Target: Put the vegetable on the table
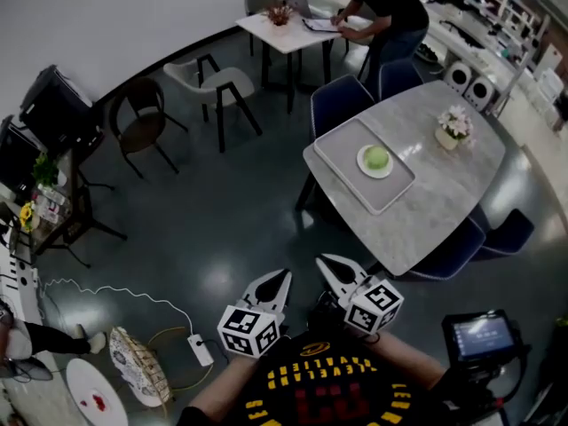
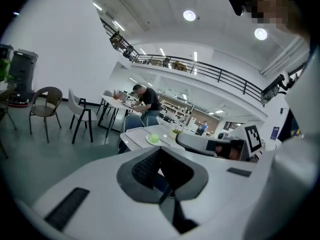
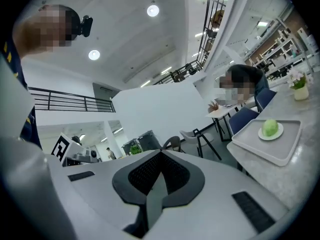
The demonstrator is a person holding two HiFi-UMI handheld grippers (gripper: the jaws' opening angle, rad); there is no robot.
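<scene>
A round green vegetable (image 1: 376, 158) lies on a white plate (image 1: 363, 166), which rests on a grey tray (image 1: 342, 145) on the marble table (image 1: 435, 193) ahead to my right. The left gripper view shows the vegetable (image 2: 154, 138) far off, and the right gripper view shows it (image 3: 270, 127) on the tray (image 3: 285, 149). Both grippers are held close to my chest, well short of the table. My left gripper (image 1: 282, 276) (image 2: 161, 149) is shut and empty. My right gripper (image 1: 325, 260) (image 3: 161, 154) is also shut, holding nothing.
A potted flower (image 1: 454, 127) stands on the table's far side. Blue chairs (image 1: 341, 100) ring the table. A person (image 1: 382, 7) leans over a white table (image 1: 288, 29) at the back. Chairs (image 1: 213, 82), a cable with power strip (image 1: 201, 349) and a basket (image 1: 140, 366) occupy the left floor.
</scene>
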